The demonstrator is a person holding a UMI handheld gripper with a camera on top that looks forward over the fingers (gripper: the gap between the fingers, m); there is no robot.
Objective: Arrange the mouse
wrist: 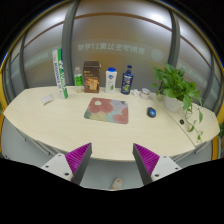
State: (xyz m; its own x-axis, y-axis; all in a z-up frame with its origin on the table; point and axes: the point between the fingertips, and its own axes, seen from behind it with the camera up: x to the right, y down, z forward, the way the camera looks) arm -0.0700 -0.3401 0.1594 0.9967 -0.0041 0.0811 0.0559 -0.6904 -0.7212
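The tongs (pixel 112 160) hang wide and empty, well back from the tabletop (pixel 60 122); the mouse (pixel 152 112) sits at three o'clock of the mouse pad (pixel 106 109), off it, so probably it belongs on the pad.

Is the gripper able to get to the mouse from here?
Probably yes. The gripper is open and back from the table; the mouse sits in the open beside the mousepad, nothing blocking the way.
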